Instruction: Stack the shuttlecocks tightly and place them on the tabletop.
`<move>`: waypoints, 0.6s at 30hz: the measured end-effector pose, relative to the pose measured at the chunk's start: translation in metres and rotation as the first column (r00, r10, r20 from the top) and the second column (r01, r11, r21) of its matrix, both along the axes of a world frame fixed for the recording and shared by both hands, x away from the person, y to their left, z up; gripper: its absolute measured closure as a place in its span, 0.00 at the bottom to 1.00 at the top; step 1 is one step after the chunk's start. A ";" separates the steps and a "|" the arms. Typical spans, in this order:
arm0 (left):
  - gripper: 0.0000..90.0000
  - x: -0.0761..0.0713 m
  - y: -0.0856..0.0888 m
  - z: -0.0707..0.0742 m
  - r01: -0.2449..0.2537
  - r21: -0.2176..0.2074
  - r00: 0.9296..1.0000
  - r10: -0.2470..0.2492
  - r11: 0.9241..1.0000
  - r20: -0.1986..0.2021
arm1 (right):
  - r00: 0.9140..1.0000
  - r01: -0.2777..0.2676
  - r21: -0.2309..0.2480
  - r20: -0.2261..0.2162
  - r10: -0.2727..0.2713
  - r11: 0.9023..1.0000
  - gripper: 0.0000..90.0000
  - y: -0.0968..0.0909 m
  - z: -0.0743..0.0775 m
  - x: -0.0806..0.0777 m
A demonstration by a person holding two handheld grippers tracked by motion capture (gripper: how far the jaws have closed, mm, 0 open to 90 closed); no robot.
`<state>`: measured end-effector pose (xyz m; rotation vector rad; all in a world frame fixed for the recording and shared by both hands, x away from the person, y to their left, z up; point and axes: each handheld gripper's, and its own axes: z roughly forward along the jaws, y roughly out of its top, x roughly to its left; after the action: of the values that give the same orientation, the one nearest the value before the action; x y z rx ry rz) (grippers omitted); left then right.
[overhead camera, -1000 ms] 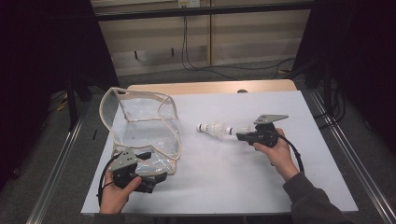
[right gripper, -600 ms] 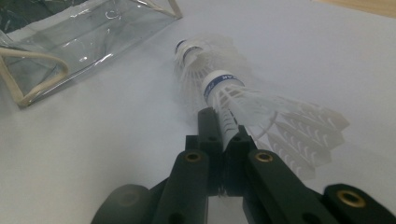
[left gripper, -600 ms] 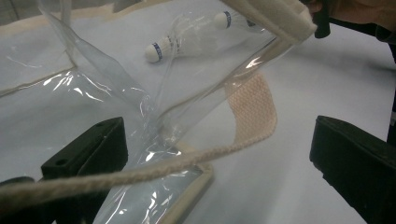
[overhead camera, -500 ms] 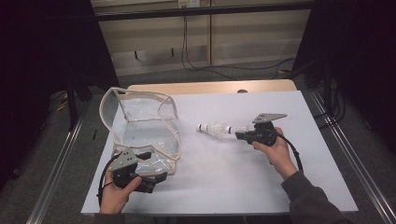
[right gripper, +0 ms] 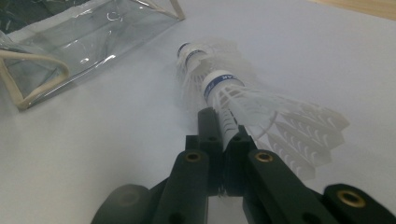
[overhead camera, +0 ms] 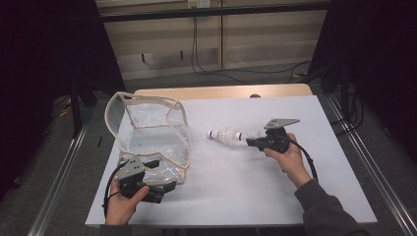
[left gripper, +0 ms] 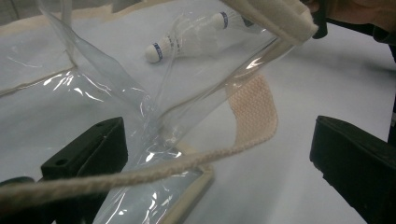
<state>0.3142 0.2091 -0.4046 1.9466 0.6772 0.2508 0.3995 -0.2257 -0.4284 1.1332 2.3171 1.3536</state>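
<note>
The right gripper (right gripper: pixel 223 140) has its jaws clamped on nested shuttlecocks (overhead camera: pixel 227 135) just above the tabletop (overhead camera: pixel 236 187), beside the clear bag (overhead camera: pixel 150 140). The left gripper (left gripper: pixel 219 158), jaws apart around the bag's rope handle (left gripper: pixel 116 175), should hold the mouth open. The right gripper view reveals two shuttlecocks stacked.

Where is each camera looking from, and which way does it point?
High view: above the person's side, facing forward and down on the table; both hands, left gripper and right gripper show.
Left gripper view: rides the left gripper, facing the clear bag; its two jaws show, wide apart.
Right gripper view: rides the right gripper, facing the shuttlecocks; its shut jaws show.
All three share bag and shuttlecocks.
</note>
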 end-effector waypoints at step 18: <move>0.05 0.000 0.000 0.000 0.000 0.004 1.000 0.000 1.000 0.000 | 1.000 -0.006 -0.005 0.002 0.006 1.000 0.99 0.007 -0.001 0.004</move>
<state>0.3146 0.2093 -0.4045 1.9509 0.6769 0.2523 0.4038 -0.2192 -0.4297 1.1235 2.3225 1.3490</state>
